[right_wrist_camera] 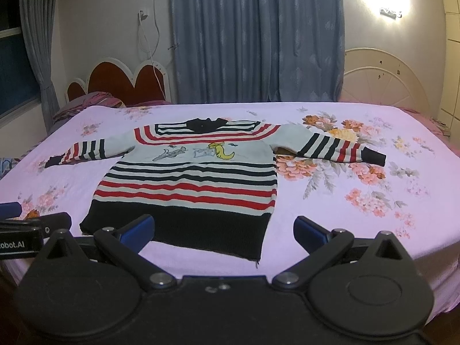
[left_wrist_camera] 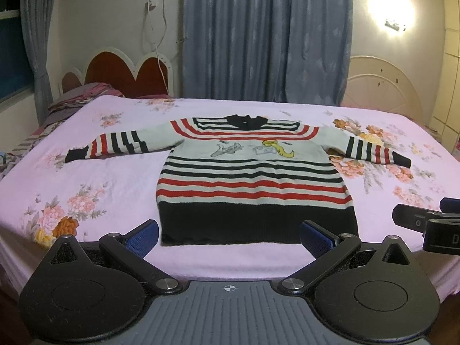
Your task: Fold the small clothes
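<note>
A small knitted sweater (left_wrist_camera: 253, 172) with red, black and white stripes lies flat on the bed, face up, both sleeves spread sideways, its black hem toward me. In the right wrist view the sweater (right_wrist_camera: 189, 178) sits left of centre. My left gripper (left_wrist_camera: 230, 234) is open, hovering near the hem's middle, fingers apart and empty. The right gripper (right_wrist_camera: 224, 230) is open too, over the hem's right corner, nothing between its blue pads. The right gripper (left_wrist_camera: 425, 221) also shows at the left wrist view's right edge.
The bed is covered by a pink floral sheet (left_wrist_camera: 95, 178). A red heart-shaped headboard (left_wrist_camera: 123, 72) and folded bedding (left_wrist_camera: 83, 95) stand at the far left, blue curtains (left_wrist_camera: 264, 34) behind, a white headboard (left_wrist_camera: 382, 86) at the right.
</note>
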{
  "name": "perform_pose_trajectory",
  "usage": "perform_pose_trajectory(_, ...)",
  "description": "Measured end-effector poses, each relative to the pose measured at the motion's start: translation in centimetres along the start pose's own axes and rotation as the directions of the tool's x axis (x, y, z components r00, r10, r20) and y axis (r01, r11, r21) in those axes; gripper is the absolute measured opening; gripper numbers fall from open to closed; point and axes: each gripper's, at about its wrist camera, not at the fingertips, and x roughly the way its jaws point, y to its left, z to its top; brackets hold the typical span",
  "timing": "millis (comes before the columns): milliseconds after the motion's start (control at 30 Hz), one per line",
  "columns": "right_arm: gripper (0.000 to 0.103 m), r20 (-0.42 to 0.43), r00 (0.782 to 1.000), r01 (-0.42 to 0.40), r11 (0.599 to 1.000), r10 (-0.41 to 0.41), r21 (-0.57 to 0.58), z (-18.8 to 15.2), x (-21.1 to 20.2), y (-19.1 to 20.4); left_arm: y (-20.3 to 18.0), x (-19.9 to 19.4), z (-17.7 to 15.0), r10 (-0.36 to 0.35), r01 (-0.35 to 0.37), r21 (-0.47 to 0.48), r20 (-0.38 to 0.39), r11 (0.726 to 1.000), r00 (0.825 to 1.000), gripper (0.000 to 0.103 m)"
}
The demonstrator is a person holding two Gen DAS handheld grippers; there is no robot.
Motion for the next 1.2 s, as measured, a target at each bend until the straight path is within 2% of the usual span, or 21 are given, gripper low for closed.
perform_pose_trajectory(1200, 0.102, -0.001, 1.000, -0.001, 1.000, 0.001, -0.002, -0.08, -0.03, -0.07, 0.10, 0.11, -0.43, 0.007, -0.007, -0.002, 0.002, 1.000, 1.000, 0.103)
